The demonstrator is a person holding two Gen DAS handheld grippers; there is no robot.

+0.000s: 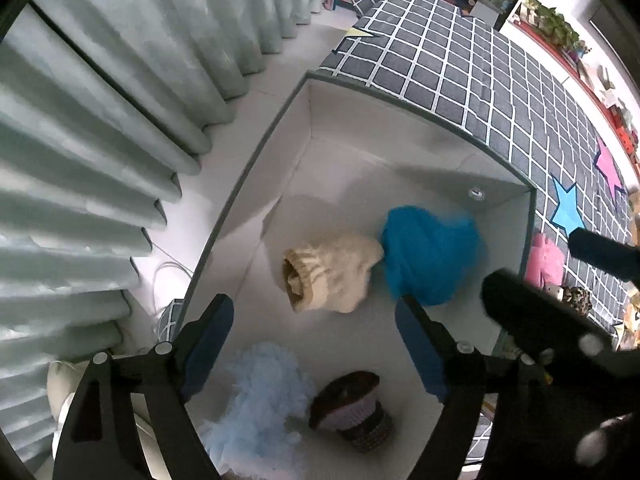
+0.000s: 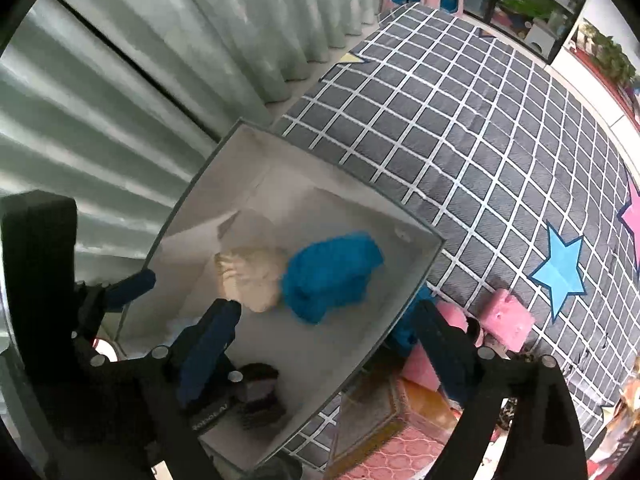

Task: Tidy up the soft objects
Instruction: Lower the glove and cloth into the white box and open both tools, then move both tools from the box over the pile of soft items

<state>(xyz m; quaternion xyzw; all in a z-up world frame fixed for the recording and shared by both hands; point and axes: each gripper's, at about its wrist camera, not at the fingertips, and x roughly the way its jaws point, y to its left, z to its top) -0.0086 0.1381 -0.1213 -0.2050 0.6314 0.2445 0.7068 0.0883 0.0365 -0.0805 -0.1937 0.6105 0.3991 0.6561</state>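
Soft objects sit inside a white box (image 1: 400, 152) with a grey rim, which stands against the edge of a bed covered in a grey checked sheet (image 1: 460, 64). I count four of them in the box through my left wrist view: one bright blue fluffy piece (image 1: 432, 252), one cream knitted piece (image 1: 332, 276), one pale blue fluffy piece (image 1: 264, 392) and one dark brown and lilac knitted piece (image 1: 352, 408).

The cream piece lies on its side with its long axis running left to right; its gathered open end points left and its rounded end touches the bright blue piece on its right. The bright blue piece is a blurred lump, and I cannot tell which way it points. The pale blue piece and the dark knitted piece lie at the near end of the box, side by side; the dark one is tilted with its wide brim toward the upper left.

My left tongs (image 1: 316, 340) point down into the box, spread wide with nothing between them. My right tongs (image 2: 332, 344) are spread wide too and grip nothing; their left finger is over the box and their right finger is over the bed beyond the rim. On the bed near that rim I see pink plush items (image 2: 506, 320); how many there are I cannot tell.
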